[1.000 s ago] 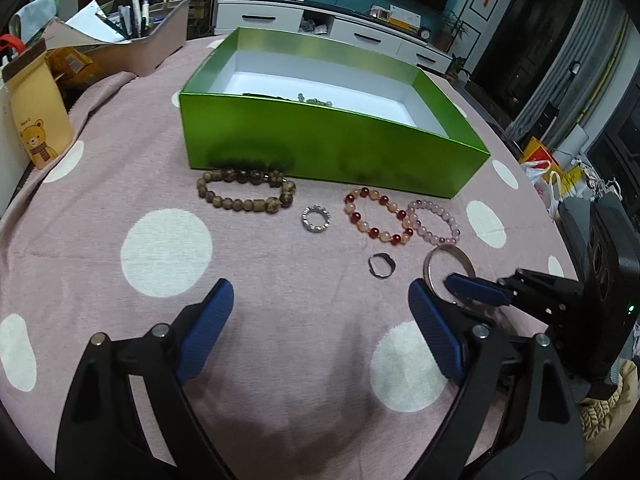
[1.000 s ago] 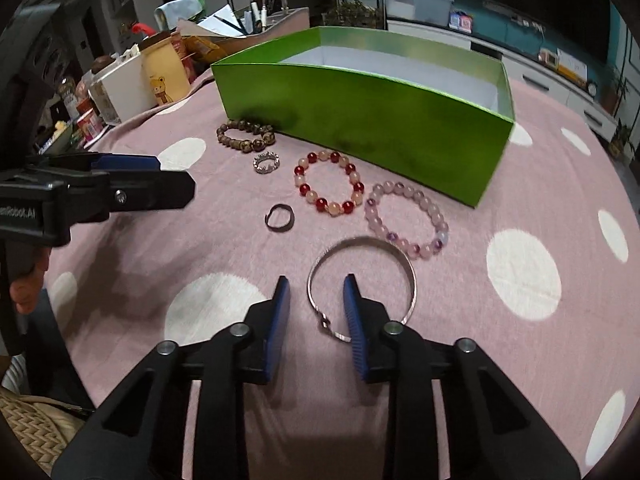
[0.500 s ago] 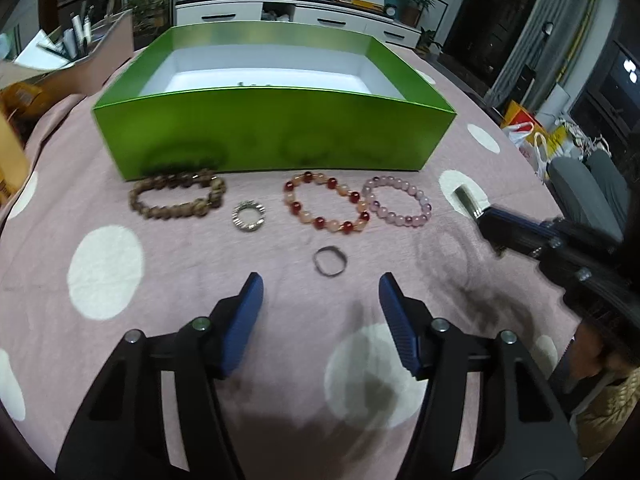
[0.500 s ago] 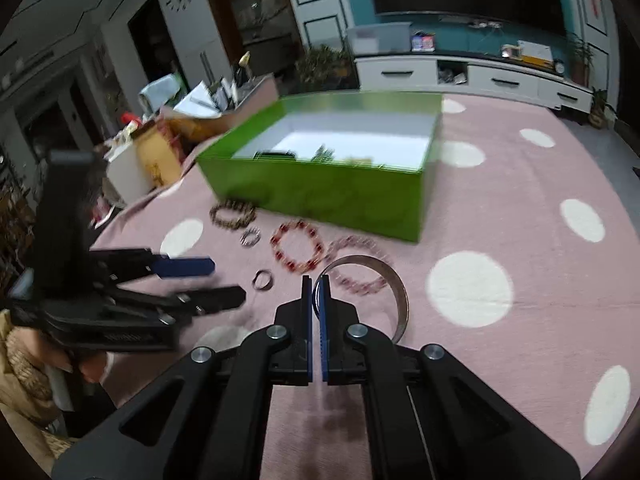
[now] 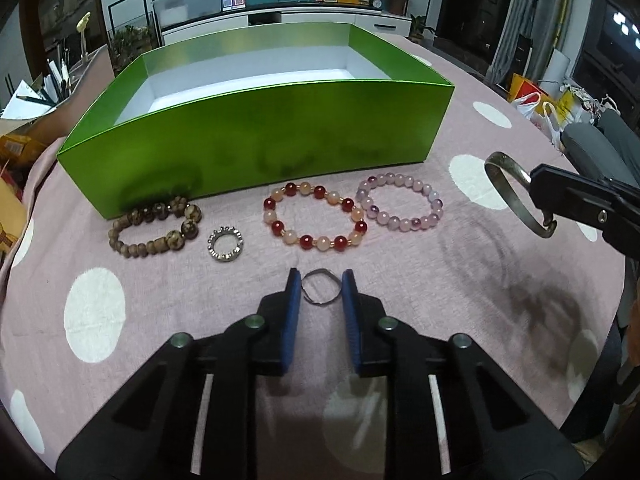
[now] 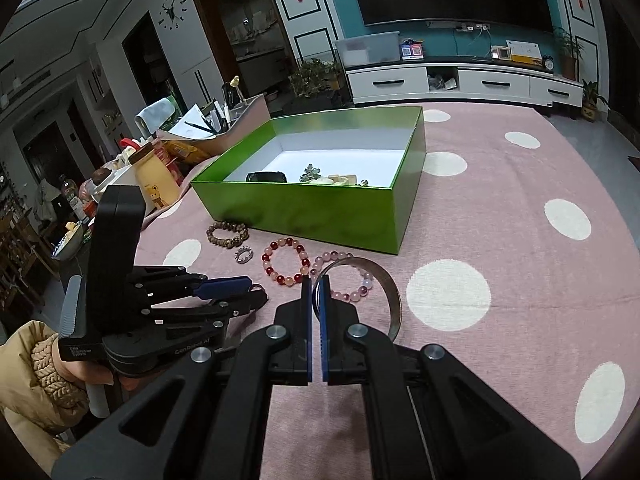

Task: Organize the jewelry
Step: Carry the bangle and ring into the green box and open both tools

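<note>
My right gripper [image 6: 316,280] is shut on a thin metal bangle [image 6: 394,296] and holds it above the table; the bangle [image 5: 506,188] also shows at the right of the left wrist view. My left gripper [image 5: 320,290] is open, low on the cloth, its pads either side of a small dark ring [image 5: 320,291]. In front of the green box [image 5: 256,140] lie a brown bead bracelet [image 5: 154,226], a silver studded ring [image 5: 225,244], a red-and-peach bead bracelet [image 5: 314,216] and a pale purple bead bracelet [image 5: 402,202]. The box [image 6: 320,208] holds several small items.
The table wears a pink cloth with white dots [image 5: 94,316]. At the far left stand a yellow bear jar [image 6: 156,180], a cardboard tray with pens and papers [image 6: 216,128] and other clutter.
My right gripper has shut on the bangle and lifted it off the cloth. My left gripper has moved forward and narrowed around the small dark ring.
</note>
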Motion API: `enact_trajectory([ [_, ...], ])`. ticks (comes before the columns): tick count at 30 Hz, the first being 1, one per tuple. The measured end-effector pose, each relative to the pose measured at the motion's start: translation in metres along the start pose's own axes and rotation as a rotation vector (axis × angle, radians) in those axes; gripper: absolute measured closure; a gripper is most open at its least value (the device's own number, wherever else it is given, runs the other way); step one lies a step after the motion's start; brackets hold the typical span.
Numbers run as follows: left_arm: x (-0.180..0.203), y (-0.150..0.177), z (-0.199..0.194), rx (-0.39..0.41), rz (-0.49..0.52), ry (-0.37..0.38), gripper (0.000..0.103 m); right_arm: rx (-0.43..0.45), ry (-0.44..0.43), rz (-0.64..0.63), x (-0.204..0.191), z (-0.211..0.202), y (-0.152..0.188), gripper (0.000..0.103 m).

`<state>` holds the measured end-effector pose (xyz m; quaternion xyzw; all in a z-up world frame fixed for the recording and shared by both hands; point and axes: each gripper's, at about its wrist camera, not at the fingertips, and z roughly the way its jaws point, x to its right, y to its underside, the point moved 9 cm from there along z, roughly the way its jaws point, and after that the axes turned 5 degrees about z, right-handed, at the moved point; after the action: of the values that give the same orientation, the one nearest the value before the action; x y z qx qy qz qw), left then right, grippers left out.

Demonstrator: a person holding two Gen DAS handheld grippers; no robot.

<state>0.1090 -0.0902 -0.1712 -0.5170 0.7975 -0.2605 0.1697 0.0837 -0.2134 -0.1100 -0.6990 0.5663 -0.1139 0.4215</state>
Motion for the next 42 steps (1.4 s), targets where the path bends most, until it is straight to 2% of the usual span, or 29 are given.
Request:
enact_trajectory([
  [9,-0.013,0.001,-0.011,0.014,-0.077,0.031,0.083,0.006,-0.004,0.007,0.001,0.0,-0.001,0.101],
  [17,-0.039,-0.016,-0.042,0.082,-0.159,0.039,0.083,0.04,-0.026,-0.002,-0.007,-0.008,-0.016,0.101],
  [23,-0.065,-0.044,-0.066,0.147,-0.194,0.038,0.083,0.092,-0.036,-0.03,-0.015,-0.013,-0.044,0.101],
  [30,-0.095,-0.094,-0.079,0.195,-0.21,0.018,0.083,0.15,-0.041,-0.051,-0.018,-0.008,-0.085,0.101],
  [36,-0.122,-0.134,-0.062,0.182,-0.257,0.026,0.083,0.167,-0.034,-0.044,-0.011,0.013,-0.122,0.101],
  [42,-0.147,-0.164,-0.033,0.15,-0.327,0.042,0.083,0.155,-0.019,-0.032,0.001,0.039,-0.145,0.101],
])
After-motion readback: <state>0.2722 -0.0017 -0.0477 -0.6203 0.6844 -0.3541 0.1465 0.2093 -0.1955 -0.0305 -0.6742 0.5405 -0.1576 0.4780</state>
